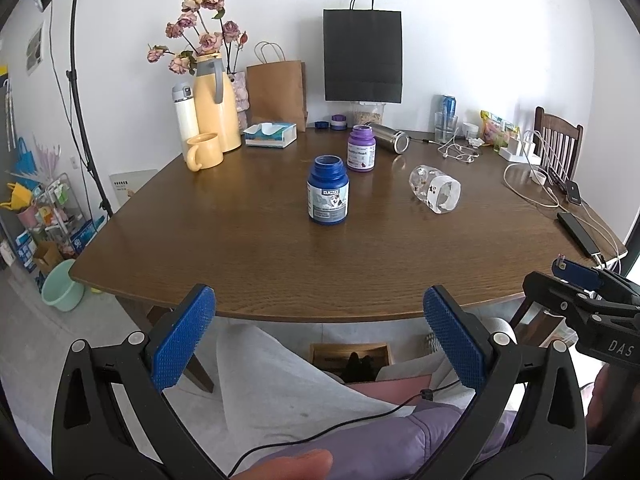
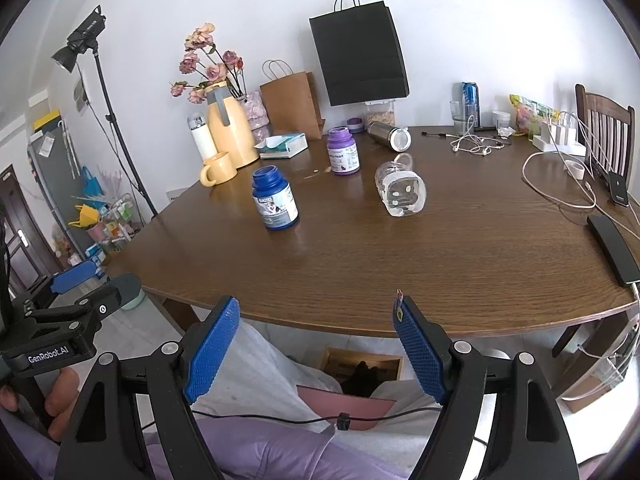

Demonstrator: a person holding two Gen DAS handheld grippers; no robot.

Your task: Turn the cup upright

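Note:
A clear glass cup point(image 1: 435, 193) with small printed figures lies on its side on the brown table point(image 1: 280, 264), right of centre, its mouth turned toward me. In the right wrist view the same cup point(image 2: 400, 191) lies beyond my fingers. My left gripper point(image 1: 320, 340) hangs open in front of the table's near edge, above a person's lap, nothing between its blue pads. My right gripper point(image 2: 316, 350) is open too, also short of the table edge and empty. Each gripper shows at the side of the other's view.
A blue jar point(image 1: 327, 191) and a purple jar point(image 1: 361, 149) stand mid-table left of the cup. A steel tumbler point(image 1: 390, 139) lies behind. Yellow mug point(image 1: 203, 151), jug, tissue box, paper bags at the back. Cables, phone point(image 1: 579, 233) and a chair point(image 1: 558, 140) at right.

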